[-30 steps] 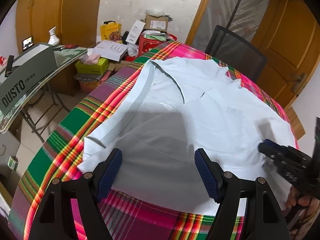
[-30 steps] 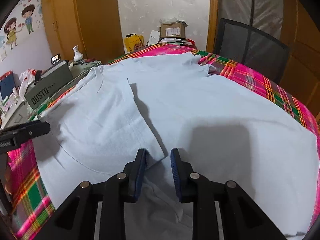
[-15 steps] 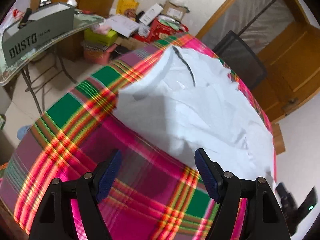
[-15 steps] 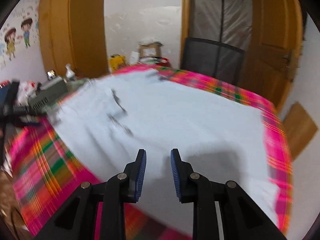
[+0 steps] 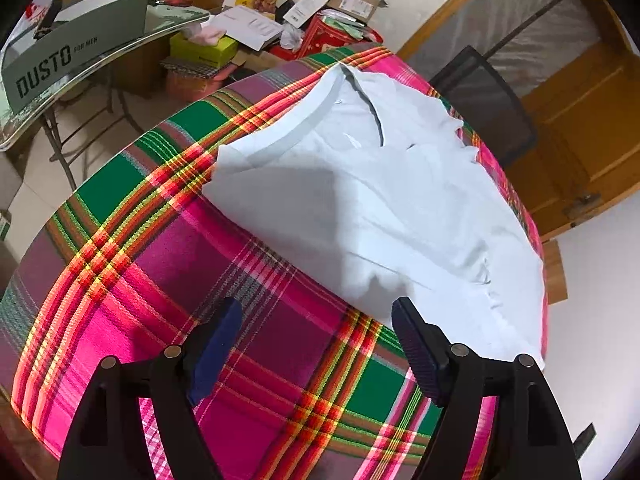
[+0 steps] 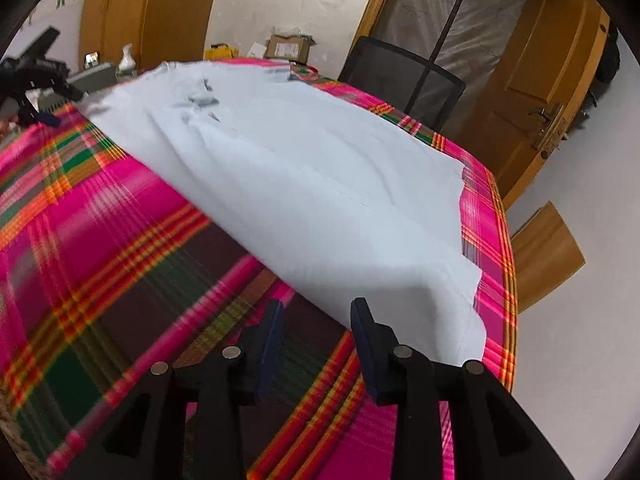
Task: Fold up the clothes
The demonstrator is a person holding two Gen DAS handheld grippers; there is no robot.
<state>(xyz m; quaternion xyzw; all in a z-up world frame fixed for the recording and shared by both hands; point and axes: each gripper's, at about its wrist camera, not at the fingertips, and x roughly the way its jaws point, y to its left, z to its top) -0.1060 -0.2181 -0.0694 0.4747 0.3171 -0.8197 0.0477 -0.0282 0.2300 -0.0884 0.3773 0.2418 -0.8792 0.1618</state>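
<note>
A pale blue shirt lies spread on the plaid tablecloth, its collar at the far end and one side folded over. My left gripper hovers open above bare cloth, its right finger just short of the shirt's near edge. In the right wrist view the shirt stretches away from my right gripper, whose jaws are opening with nothing between them, over tablecloth beside the hem. The left gripper shows at the far left there.
A black mesh chair stands behind the table by a wooden door. A glass side table with a grey DUSTO box and piled boxes sits to the left. The table's rounded edge runs close below both grippers.
Both grippers have drawn back from over the shirt to the bare tablecloth at its near edge. The right gripper swung far sideways and its jaws have widened. The shirt looks narrower.
</note>
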